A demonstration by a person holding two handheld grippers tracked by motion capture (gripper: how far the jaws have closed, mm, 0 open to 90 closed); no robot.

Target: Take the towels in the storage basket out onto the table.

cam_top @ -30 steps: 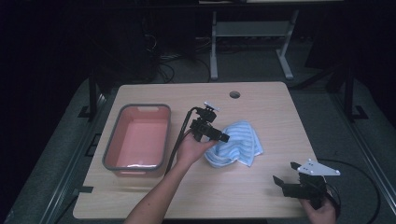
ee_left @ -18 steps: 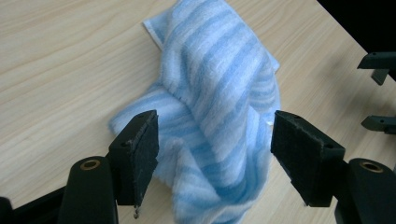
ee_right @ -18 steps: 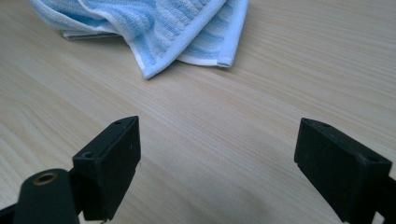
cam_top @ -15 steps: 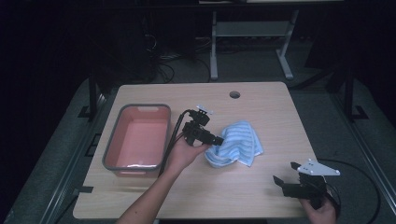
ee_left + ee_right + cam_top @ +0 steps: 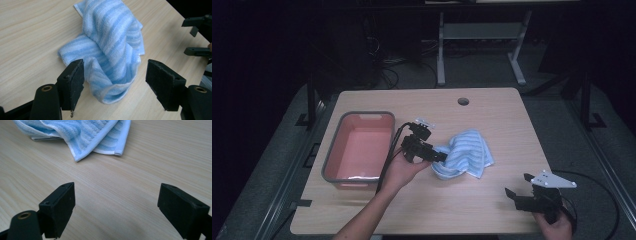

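A crumpled blue-and-white striped towel lies on the wooden table, right of the middle. My left gripper is at the towel's left edge, held by a hand. In the left gripper view it stands open, and a fold of the towel lies between its wide-apart jaws. My right gripper rests near the table's front right corner, open. Bare wood lies between its jaws in the right gripper view, and the towel sits farther off at the top.
A grey-rimmed bin with a pink inside stands on the table's left part. A round cable hole is near the far edge. Cables trail from both grippers. A metal stand is on the floor behind the table.
My left gripper has come down and slightly left, closer to the towel's near-left edge. The right gripper has stayed where it was.
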